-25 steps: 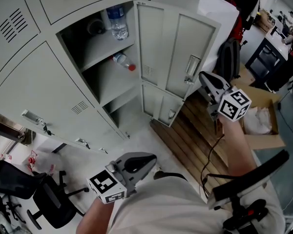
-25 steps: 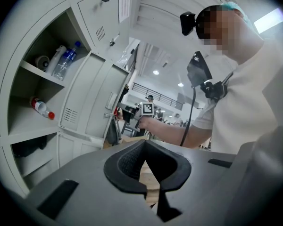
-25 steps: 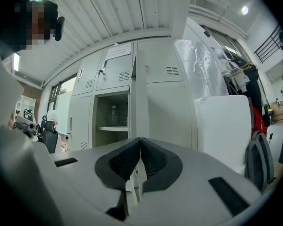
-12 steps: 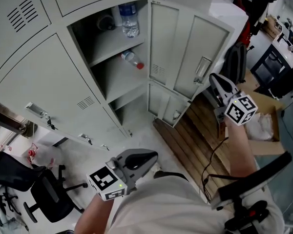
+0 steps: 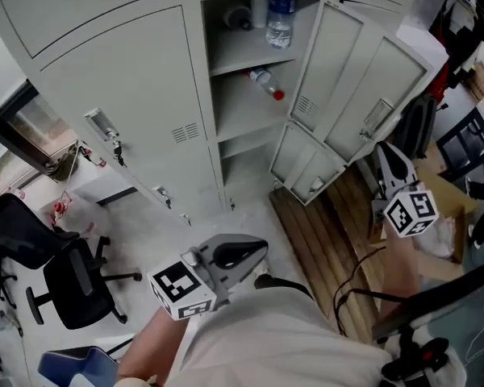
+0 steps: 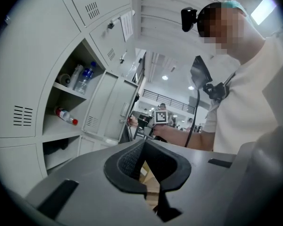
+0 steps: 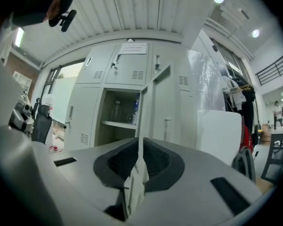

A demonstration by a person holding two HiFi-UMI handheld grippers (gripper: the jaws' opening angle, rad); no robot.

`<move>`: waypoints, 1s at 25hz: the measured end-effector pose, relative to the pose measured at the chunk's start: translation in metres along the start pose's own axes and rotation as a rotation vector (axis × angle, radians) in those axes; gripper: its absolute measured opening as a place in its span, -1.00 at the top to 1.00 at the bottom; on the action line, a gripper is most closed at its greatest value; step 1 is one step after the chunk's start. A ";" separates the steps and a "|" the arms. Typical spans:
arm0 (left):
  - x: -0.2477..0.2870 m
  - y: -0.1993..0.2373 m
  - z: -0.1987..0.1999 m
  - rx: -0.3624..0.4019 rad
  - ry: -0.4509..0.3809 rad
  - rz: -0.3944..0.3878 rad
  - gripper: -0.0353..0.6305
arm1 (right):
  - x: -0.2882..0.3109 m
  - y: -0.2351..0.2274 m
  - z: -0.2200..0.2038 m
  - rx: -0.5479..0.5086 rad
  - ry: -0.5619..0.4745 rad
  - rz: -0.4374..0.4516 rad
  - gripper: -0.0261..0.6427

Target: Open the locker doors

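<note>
Locker doors [image 5: 343, 63] on the right side stand wide open, and inside one bottle [image 5: 280, 21] stands on the top shelf [image 5: 238, 56] while another bottle [image 5: 265, 82] lies on the shelf below [image 5: 238, 113]. Your right gripper [image 5: 385, 153] is near the open doors and your left gripper [image 5: 250, 255] is well away from them. Both have their jaws closed on nothing.

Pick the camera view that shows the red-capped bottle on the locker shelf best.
The head view: the red-capped bottle lies whole and unobstructed on its shelf. The left gripper view also shows the red-capped bottle, off to one side and distorted. The right gripper view does not show that shelf.
</note>
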State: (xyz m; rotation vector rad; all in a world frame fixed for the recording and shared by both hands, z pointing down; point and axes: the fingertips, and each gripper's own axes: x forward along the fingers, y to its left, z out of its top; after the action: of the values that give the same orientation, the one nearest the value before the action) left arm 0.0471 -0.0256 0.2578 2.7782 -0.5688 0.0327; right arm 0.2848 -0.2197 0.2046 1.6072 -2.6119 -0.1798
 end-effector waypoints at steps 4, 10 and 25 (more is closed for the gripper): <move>-0.032 -0.007 -0.006 0.009 -0.016 0.053 0.86 | 0.006 0.080 -0.012 -0.009 0.035 0.117 0.86; -0.087 -0.028 -0.025 0.001 -0.046 0.153 0.86 | 0.017 0.216 -0.041 -0.006 0.094 0.321 0.86; -0.199 -0.044 -0.079 -0.059 -0.100 0.432 0.86 | 0.054 0.467 -0.126 0.000 0.169 0.642 0.86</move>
State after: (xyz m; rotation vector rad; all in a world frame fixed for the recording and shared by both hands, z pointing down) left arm -0.1163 0.1119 0.3039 2.5579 -1.1648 -0.0283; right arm -0.1378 -0.0676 0.3929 0.6761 -2.8172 -0.0028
